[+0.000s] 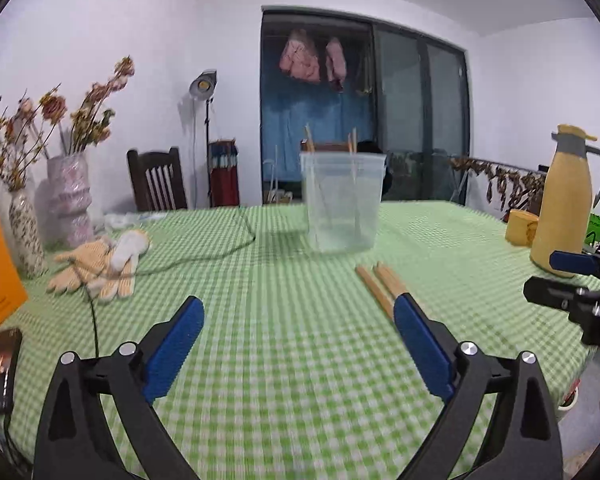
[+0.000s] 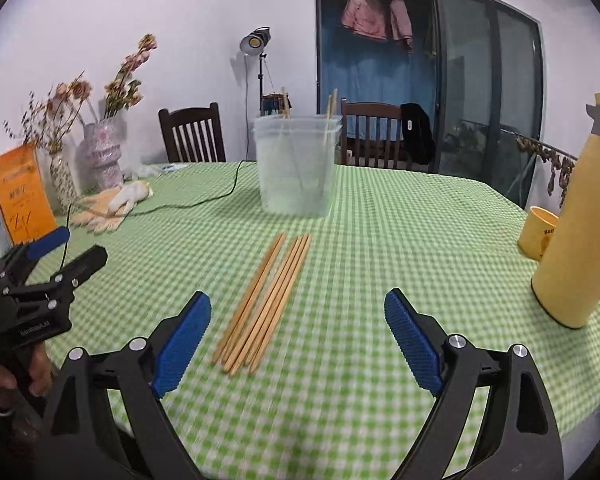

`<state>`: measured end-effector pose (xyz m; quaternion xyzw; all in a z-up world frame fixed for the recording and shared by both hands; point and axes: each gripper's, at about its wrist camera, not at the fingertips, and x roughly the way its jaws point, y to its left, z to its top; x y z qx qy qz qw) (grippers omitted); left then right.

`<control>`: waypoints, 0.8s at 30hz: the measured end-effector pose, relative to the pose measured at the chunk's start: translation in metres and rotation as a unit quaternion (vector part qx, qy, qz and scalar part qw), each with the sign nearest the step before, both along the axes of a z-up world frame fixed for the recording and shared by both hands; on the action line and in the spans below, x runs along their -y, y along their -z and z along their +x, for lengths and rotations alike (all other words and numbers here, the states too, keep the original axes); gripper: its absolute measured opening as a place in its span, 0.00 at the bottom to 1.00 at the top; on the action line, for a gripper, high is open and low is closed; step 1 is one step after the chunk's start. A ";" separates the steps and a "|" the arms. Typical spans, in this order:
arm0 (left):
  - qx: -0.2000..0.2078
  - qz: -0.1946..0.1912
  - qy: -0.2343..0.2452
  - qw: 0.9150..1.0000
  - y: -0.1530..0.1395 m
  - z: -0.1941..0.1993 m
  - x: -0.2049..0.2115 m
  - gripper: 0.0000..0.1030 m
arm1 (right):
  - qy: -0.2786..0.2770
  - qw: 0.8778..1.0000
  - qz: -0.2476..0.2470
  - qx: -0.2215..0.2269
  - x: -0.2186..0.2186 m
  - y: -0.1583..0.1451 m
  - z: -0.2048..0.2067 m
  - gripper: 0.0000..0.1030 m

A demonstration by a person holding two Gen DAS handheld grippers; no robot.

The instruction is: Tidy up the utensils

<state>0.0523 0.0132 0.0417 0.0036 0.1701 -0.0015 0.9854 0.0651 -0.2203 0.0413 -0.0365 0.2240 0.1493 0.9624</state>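
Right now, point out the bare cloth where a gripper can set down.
Free: the cloth between the chopsticks and the yellow flask, and between chopsticks and gloves. Crowded: the left edge, with gloves, vases, cable. Container blocks straight ahead.

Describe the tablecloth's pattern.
Green-and-white checks; the tablecloth shows best in the right wrist view.
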 end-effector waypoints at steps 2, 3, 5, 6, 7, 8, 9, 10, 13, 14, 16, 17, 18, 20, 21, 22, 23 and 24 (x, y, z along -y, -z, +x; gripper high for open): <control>-0.004 -0.004 -0.005 1.000 0.007 -0.008 0.000 0.90 | -0.001 1.000 0.004 -0.003 -0.002 0.009 -0.005 0.82; -0.003 -0.006 -0.006 1.000 0.011 -0.014 0.000 0.90 | 0.004 1.000 0.009 -0.004 -0.004 0.014 -0.008 0.82; -0.001 -0.009 -0.002 1.000 0.018 -0.022 0.001 0.90 | 0.010 1.000 0.016 -0.001 -0.004 0.020 -0.015 0.82; 0.001 -0.009 -0.002 1.000 0.020 -0.025 0.002 0.90 | 0.011 1.000 0.015 0.003 -0.004 0.023 -0.019 0.82; 0.003 -0.009 0.000 1.000 0.023 -0.028 0.002 0.90 | 0.011 1.000 0.008 0.012 -0.006 0.026 -0.024 0.82; 0.004 -0.007 0.001 1.000 0.027 -0.031 0.003 0.90 | 0.013 1.000 -0.001 0.019 -0.006 0.028 -0.027 0.82; 0.002 -0.005 -0.001 1.000 0.031 -0.033 0.003 0.90 | 0.016 0.999 -0.015 0.028 -0.006 0.031 -0.031 0.82; -0.001 -0.004 0.000 1.000 0.034 -0.034 0.004 0.90 | 0.017 0.999 -0.024 0.032 -0.006 0.033 -0.033 0.82; -0.015 -0.003 0.005 1.000 0.043 -0.036 0.007 0.90 | 0.020 0.999 -0.032 0.027 0.000 0.039 -0.035 0.82; -0.017 -0.004 0.006 1.000 0.045 -0.037 0.008 0.90 | 0.020 0.999 -0.030 0.022 0.001 0.040 -0.034 0.82; -0.021 -0.001 0.010 1.000 0.048 -0.037 0.010 0.90 | 0.023 0.999 -0.027 0.012 0.005 0.045 -0.033 0.82; -0.021 0.002 0.011 1.000 0.048 -0.037 0.011 0.90 | 0.024 0.999 -0.027 0.007 0.005 0.046 -0.031 0.82; -0.021 0.003 0.012 1.000 0.048 -0.037 0.012 0.90 | 0.024 0.999 -0.028 0.004 0.005 0.047 -0.031 0.82; -0.020 0.007 0.015 1.000 0.048 -0.036 0.014 0.90 | 0.026 0.999 -0.029 0.000 0.005 0.049 -0.030 0.82; -0.022 0.009 0.018 1.000 0.049 -0.036 0.016 0.90 | 0.027 0.999 -0.026 -0.001 0.004 0.050 -0.029 0.82; -0.026 0.011 0.020 0.999 0.050 -0.035 0.017 0.90 | 0.028 0.999 -0.025 -0.002 0.004 0.051 -0.029 0.82; -0.031 0.014 0.021 0.999 0.053 -0.034 0.018 0.90 | 0.029 0.999 -0.024 -0.004 0.003 0.054 -0.029 0.82; -0.034 0.014 0.021 0.999 0.053 -0.033 0.018 0.90 | 0.028 0.999 -0.024 -0.007 0.002 0.056 -0.028 0.82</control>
